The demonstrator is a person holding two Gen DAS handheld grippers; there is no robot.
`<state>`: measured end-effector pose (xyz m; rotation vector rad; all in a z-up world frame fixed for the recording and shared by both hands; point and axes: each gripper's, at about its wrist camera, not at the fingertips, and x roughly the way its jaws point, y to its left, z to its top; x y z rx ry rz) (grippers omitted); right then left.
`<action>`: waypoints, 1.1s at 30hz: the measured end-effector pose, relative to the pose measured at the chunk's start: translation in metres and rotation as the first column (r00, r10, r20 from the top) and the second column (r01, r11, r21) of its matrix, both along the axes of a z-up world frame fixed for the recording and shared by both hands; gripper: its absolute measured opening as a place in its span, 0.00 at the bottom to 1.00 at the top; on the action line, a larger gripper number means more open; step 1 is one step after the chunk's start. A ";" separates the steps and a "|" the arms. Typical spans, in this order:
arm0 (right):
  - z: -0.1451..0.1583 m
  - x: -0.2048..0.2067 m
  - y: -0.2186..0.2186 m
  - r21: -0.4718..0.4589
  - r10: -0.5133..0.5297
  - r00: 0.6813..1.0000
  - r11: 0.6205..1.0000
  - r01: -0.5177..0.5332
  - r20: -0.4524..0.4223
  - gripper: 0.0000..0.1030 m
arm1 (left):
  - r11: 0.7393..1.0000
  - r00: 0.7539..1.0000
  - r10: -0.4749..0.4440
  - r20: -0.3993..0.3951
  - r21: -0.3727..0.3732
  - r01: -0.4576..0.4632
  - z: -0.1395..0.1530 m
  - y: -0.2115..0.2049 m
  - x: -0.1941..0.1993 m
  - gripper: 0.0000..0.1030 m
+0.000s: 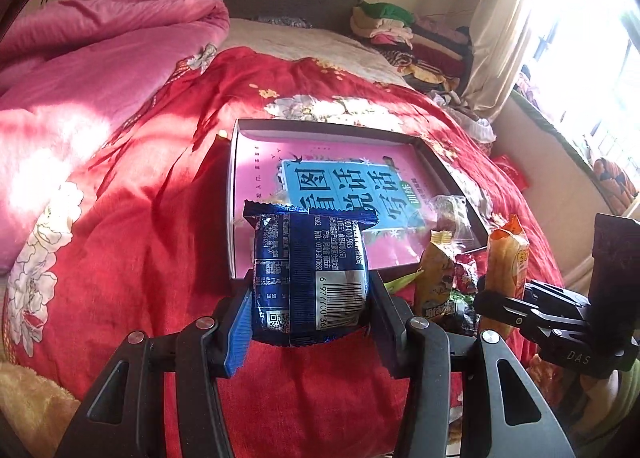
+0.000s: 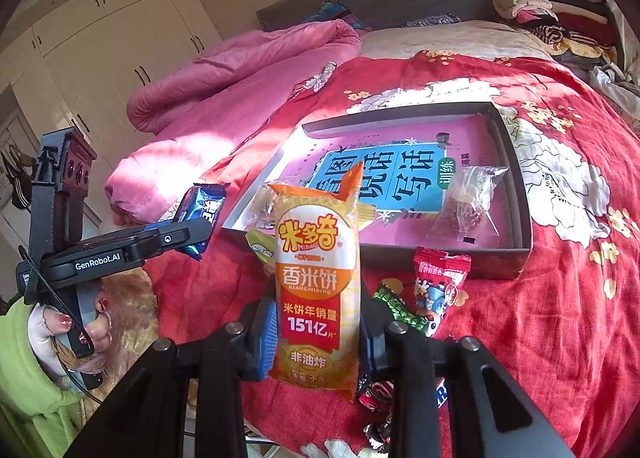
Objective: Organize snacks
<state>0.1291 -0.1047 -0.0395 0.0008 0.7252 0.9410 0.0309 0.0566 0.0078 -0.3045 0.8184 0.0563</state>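
Note:
My left gripper [image 1: 310, 298] is shut on a dark blue snack packet [image 1: 308, 270], barcode side up, held above the red bedspread just short of the shallow box [image 1: 320, 125]. In the right wrist view that gripper [image 2: 196, 230] and the blue packet [image 2: 204, 205] sit left of the box [image 2: 520, 258]. My right gripper [image 2: 316, 338] is shut on an upright orange rice-cracker packet [image 2: 316, 278], also seen as the orange packet [image 1: 508, 258]. The box holds a pink and blue book [image 2: 380, 177] and a clear-wrapped pastry [image 2: 468, 197].
Loose snacks lie in front of the box: a red candy bag [image 2: 436, 282], a green wrapper [image 2: 400, 310], a yellow-green packet [image 2: 260, 246]. A pink quilt [image 2: 240, 77] is heaped at the left. Folded clothes [image 2: 552, 5] are stacked by the headboard. A green-sleeved hand [image 2: 72, 322] holds the left gripper.

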 end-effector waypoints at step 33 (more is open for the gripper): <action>0.026 0.019 -0.025 0.031 -0.125 0.987 0.992 0.122 0.099 0.32 | 1.000 0.996 -0.031 0.081 0.001 0.031 0.007 -0.003 0.017 0.51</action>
